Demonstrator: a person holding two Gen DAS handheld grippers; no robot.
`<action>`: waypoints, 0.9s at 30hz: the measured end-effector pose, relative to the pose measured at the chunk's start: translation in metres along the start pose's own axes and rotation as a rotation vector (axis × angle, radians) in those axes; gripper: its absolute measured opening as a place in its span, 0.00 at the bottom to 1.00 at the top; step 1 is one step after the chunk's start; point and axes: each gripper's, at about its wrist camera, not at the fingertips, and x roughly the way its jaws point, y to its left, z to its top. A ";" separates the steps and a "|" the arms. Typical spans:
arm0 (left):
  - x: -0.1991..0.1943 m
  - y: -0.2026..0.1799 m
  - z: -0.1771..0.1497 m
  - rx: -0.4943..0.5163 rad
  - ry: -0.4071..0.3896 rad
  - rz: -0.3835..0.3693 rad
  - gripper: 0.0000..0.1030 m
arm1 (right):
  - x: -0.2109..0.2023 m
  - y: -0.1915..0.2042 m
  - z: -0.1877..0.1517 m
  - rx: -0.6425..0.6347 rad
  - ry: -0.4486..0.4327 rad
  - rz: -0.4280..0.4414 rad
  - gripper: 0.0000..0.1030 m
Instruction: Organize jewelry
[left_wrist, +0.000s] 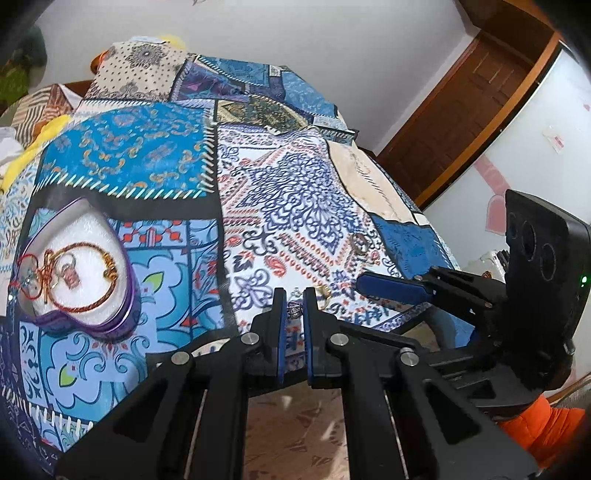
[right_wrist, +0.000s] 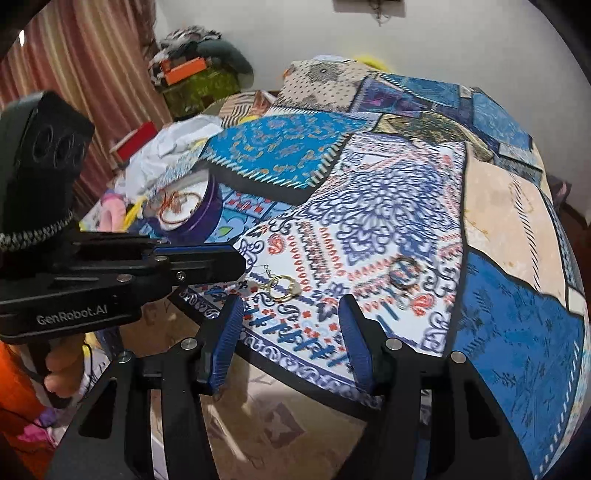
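A: What carries everything, and what is around it?

B: A bed spread with a patchwork cloth in blue, white and red prints. White walls stand behind it, a brown wooden door at the far right, striped curtains at the far left, and a heap of clothes at the bed's left side.

A: Where is the jewelry?

B: A purple heart-shaped tin sits on the cloth at the left, holding a copper bangle and a red cord. A gold ring and a thin wire earring lie near the cloth's front edge, with a dark ring to their right.

A: And the tools?

B: The left hand-held gripper has its jaws drawn narrow on a small dark trinket, just left of the gold ring. The right hand-held gripper stands with jaws apart and nothing between them, above the cloth's front edge; both rings lie just beyond its tips.

A: Any writing?

B: "GenRobot.AI" on the left tool's body, seen from the right wrist. An orange sleeve shows behind.
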 end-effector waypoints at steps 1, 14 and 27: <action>-0.001 0.002 -0.001 -0.004 0.001 0.001 0.06 | 0.002 0.001 0.001 -0.011 0.000 -0.008 0.46; -0.001 0.006 -0.003 -0.017 0.006 -0.021 0.06 | 0.016 0.016 0.004 -0.097 -0.004 -0.067 0.18; -0.013 -0.019 0.014 0.012 -0.031 -0.113 0.06 | 0.005 0.023 -0.001 -0.070 -0.019 0.029 0.17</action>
